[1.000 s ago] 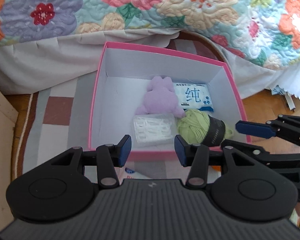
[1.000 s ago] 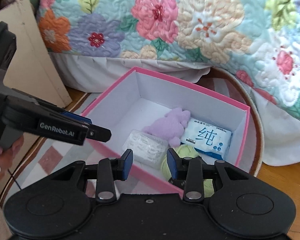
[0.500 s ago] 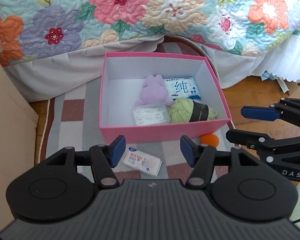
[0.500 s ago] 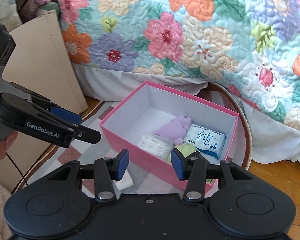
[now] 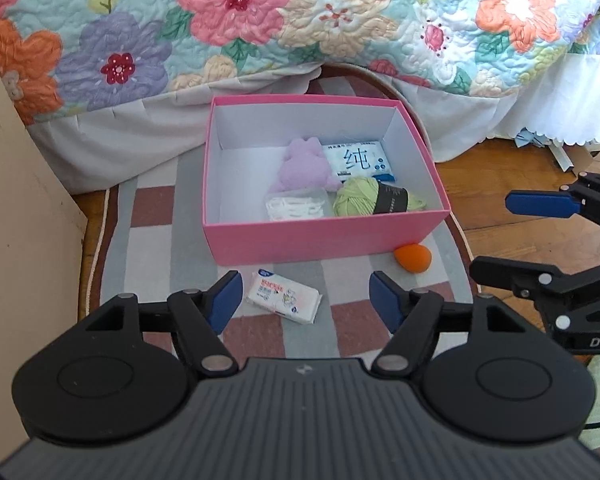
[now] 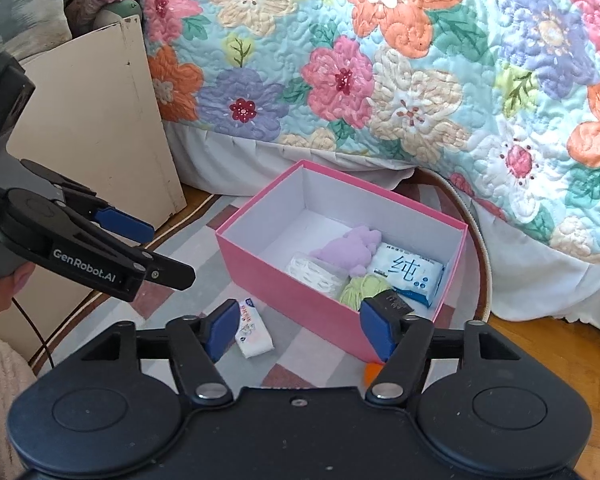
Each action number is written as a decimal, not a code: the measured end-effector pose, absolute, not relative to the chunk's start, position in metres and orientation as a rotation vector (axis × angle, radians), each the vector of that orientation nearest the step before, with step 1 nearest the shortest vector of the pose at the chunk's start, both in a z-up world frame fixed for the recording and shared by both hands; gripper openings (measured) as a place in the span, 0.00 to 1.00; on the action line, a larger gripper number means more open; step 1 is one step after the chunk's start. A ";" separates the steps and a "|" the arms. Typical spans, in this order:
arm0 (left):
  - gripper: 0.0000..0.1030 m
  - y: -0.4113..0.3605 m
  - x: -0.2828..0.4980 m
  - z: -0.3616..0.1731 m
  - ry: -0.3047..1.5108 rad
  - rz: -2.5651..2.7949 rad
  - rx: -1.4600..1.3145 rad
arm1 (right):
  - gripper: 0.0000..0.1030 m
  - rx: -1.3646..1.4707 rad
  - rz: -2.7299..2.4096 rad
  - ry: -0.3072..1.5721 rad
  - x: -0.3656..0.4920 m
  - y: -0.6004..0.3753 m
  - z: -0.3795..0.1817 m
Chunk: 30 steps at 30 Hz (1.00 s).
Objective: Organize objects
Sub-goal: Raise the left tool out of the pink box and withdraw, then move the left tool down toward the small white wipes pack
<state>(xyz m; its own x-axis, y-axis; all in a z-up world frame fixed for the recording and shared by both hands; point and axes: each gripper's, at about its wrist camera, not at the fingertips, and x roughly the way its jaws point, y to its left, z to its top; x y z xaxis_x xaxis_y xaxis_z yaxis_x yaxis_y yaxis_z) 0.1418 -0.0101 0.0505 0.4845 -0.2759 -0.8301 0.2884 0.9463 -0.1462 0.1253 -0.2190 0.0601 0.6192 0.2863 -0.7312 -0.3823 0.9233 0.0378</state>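
A pink cardboard box with a white inside sits open on a checked rug of grey, white and brown squares, close to the foot of a bed. Four things lie in its right-hand half: a lilac plush toy, a white-and-blue tissue pack printed with a large blue character, a ball of light green yarn with a black paper band, and a clear plastic case of white cotton swabs. The plush rests against the tissue pack, with the swab case and the yarn side by side nearer the front wall.

Two things lie on the rug outside the box. A small white tissue packet with pink print lies just in front of the front wall, and an orange egg-shaped sponge sits near the front right corner.

The left gripper hovers above the small packet with its blue-padded jaws spread wide and empty, apart from the packet. The right gripper is likewise held over the rug with jaws wide apart, holding nothing; the sponge is partly hidden behind its right finger.

Behind the box hangs a floral quilted bedspread over a white bed skirt. A beige board leans at the left, and wooden floor shows at the right.
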 end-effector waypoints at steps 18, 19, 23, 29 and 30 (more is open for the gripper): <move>0.73 0.004 0.128 0.033 1.035 -0.340 -0.007 | 0.91 -0.101 0.441 0.731 0.101 -0.211 0.056; 0.74 0.005 0.129 0.032 1.036 -0.342 -0.011 | 0.91 -0.098 0.444 0.733 0.102 -0.210 0.054; 0.78 0.008 0.131 0.025 1.034 -0.341 -0.017 | 0.91 -0.091 0.456 0.736 0.102 -0.209 0.046; 0.80 0.010 0.138 0.008 1.051 -0.333 -0.036 | 0.93 -0.143 0.494 0.696 0.096 -0.203 0.034; 0.80 0.009 0.138 0.006 1.037 -0.333 -0.027 | 0.94 -0.146 0.490 0.679 0.095 -0.203 0.031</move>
<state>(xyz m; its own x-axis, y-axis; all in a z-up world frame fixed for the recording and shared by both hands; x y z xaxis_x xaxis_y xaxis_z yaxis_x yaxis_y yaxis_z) 0.1381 0.0087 0.0061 0.4632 -0.2837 -0.8396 0.2582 0.9495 -0.1784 0.0951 -0.2026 0.0306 0.6702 0.3861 -0.6338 -0.4796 0.8771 0.0272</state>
